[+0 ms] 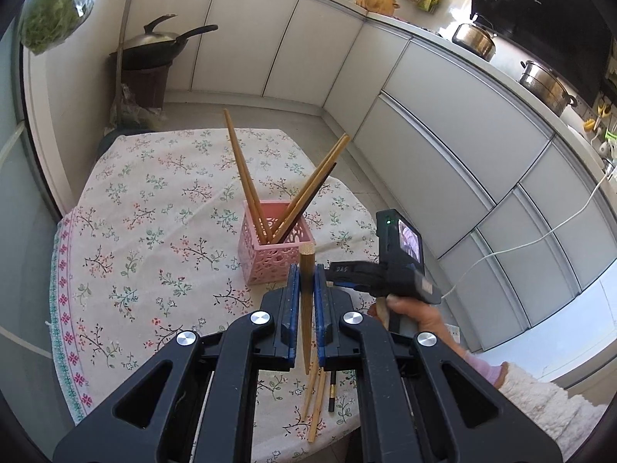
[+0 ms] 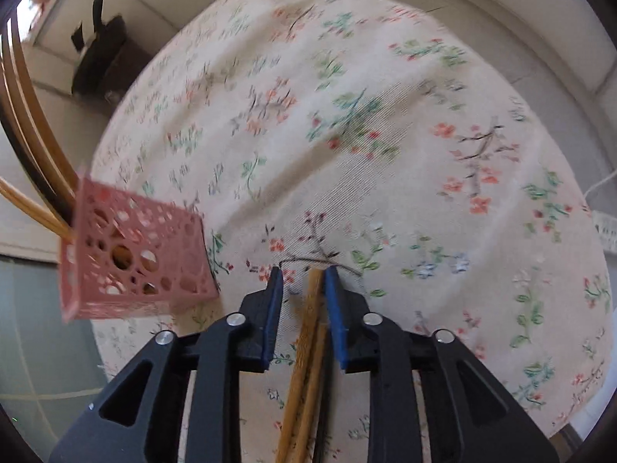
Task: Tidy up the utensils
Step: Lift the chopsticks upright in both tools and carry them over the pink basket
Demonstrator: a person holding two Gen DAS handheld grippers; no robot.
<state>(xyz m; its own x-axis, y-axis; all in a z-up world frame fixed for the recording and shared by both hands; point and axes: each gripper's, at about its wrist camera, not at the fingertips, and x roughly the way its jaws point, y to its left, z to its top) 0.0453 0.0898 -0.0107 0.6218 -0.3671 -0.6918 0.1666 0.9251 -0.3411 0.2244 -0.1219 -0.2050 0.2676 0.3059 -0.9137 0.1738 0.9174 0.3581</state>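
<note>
While my left gripper (image 1: 307, 281) pinches one chopstick (image 1: 307, 308) below frame centre, just short of the pink basket (image 1: 275, 249), I judge insertion comes next. My right gripper (image 2: 303, 277), fingers spread, straddles loose chopsticks (image 2: 308, 347) on the worktop (image 2: 347, 115).

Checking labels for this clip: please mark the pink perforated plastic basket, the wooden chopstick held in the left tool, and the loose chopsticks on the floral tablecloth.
Pink perforated plastic basket (image 1: 272, 264): left wrist view, front wall.
Wooden chopstick (image 1: 307, 270): left wrist view, upper shaft.
Loose chopsticks (image 1: 317, 405): left wrist view, mid-length.
</note>
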